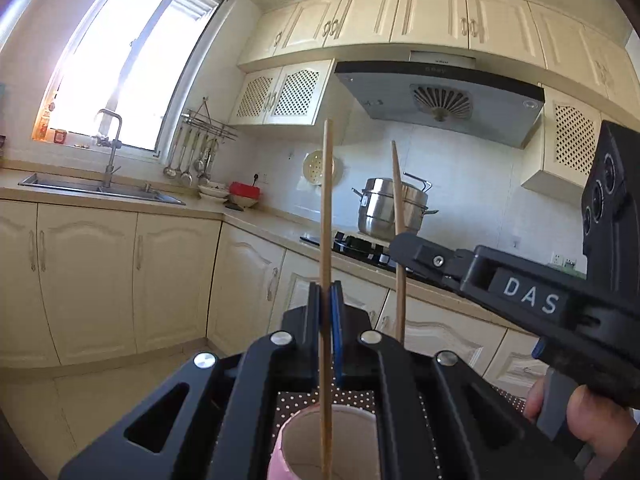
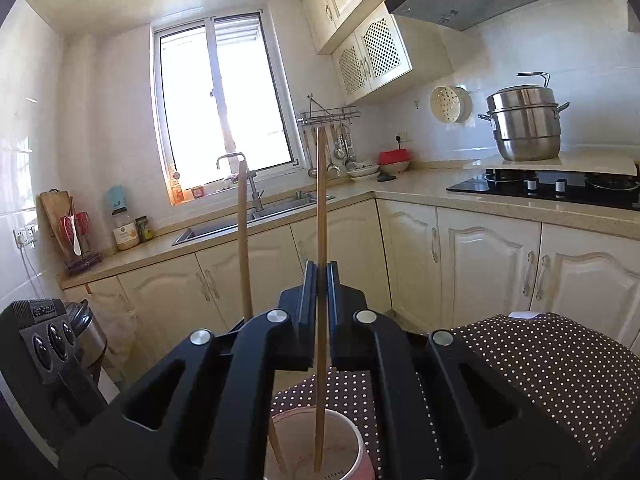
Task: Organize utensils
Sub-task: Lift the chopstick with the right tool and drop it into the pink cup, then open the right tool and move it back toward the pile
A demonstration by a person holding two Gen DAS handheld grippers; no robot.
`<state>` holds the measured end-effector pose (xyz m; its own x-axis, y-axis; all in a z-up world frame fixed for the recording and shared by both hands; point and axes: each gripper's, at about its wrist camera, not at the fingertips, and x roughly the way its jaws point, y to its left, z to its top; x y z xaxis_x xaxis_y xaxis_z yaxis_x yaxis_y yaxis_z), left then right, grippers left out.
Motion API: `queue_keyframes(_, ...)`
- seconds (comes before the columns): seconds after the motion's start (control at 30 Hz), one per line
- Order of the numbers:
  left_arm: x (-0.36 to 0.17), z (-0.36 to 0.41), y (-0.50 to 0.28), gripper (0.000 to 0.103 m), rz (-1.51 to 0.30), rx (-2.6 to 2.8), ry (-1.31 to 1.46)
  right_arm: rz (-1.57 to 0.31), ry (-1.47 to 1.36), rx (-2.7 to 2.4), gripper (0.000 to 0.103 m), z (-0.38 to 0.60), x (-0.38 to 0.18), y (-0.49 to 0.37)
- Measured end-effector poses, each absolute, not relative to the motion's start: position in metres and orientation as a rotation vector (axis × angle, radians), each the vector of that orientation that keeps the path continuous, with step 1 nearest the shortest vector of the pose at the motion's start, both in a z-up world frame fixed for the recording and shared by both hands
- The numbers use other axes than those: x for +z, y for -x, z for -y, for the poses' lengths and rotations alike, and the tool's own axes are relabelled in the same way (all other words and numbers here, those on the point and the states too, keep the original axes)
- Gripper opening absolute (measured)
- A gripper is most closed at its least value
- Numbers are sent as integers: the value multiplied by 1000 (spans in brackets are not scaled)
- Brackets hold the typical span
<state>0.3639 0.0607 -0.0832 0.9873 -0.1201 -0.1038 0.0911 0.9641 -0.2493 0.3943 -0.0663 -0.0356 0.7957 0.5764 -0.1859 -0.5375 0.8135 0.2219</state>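
My left gripper (image 1: 326, 300) is clenched on one wooden chopstick (image 1: 326, 240), pinched a little below its middle between the blue pads, standing almost upright with its lower end down inside the pink cup (image 1: 332, 440). My right gripper (image 2: 319, 280) is clamped the same way on the second chopstick (image 2: 320, 220), also near vertical, its tip inside that cup (image 2: 344, 448), which sits on the brown polka-dot cloth (image 2: 540, 360) covering the surface. I judge the sticks to be very light, stiff and smooth, so they could pivot or slide in a two-point pinch; holding them near mid-length as now seems to keep them balanced, and only a gentle squeeze should be needed. The cup looks light and tall enough to tip if a stick levers against its rim, so I would let go with the sticks hanging straight. For writing, I can read "DAS" in white on the right gripper's body in the left wrist view; faint print on the cup and a logo on the far range hood (image 1: 440, 96) are too small to read.
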Motion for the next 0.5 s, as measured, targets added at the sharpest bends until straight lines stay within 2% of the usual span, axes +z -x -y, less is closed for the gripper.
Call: queue_keyframes(0.5,-92,-58,-322,8,-229,-107,198,-282,-78,552,5,89,-48,-339)
